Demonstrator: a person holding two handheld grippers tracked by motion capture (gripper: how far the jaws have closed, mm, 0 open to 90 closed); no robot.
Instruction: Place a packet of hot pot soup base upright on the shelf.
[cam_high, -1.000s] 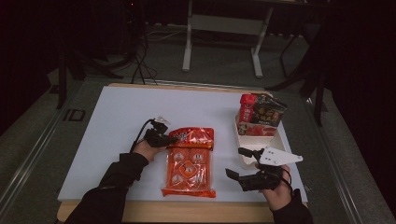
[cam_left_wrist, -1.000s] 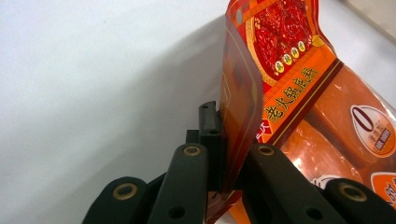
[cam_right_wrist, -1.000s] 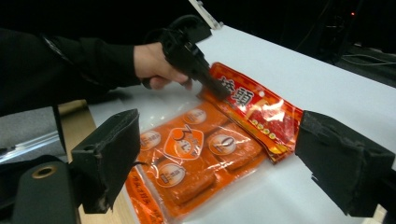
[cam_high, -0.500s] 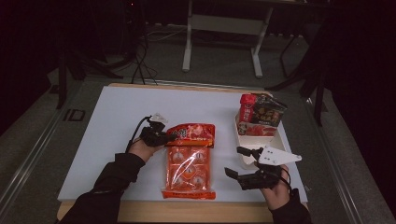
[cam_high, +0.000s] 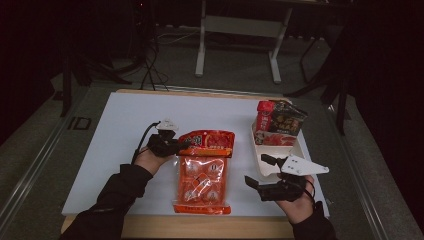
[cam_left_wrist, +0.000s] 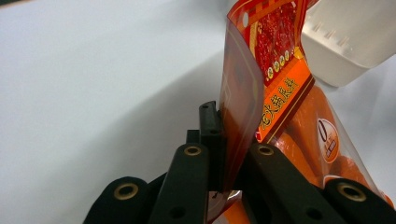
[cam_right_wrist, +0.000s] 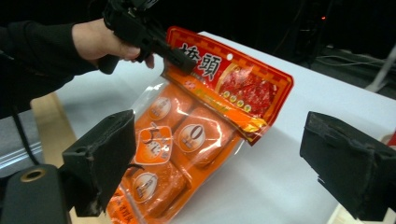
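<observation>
A white desk (cam_high: 125, 130) seen from above, in a dark room. Near its centre lies an orange bag (cam_high: 202, 177) of wrapped blocks, its red header end pointing to 12 o'clock. The left gripper (cam_high: 172, 146), in a hand reaching in from 7 o'clock, is clamped on the bag's upper left corner and lifts that end off the desk, while the lower end rests near the desk's front edge. In the left gripper view, the jaws press together on the thin clear edge of the bag (cam_left_wrist: 243, 107), which stands up between them and curls over.

At 3 o'clock from the bag, well apart from it, the right gripper (cam_high: 260, 172) hovers above the desk with its jaws wide apart, holding nothing; they have just been opening. In the right gripper view, the bag (cam_right_wrist: 196, 130) lies between and beyond the two black pads, untouched by them, and the left gripper (cam_right_wrist: 180, 58) pinches its header.

At 1 o'clock from the bag, a white tray (cam_high: 265, 162) sits on the desk. Red and black snack packs (cam_high: 277, 122) stand at its far end.
</observation>
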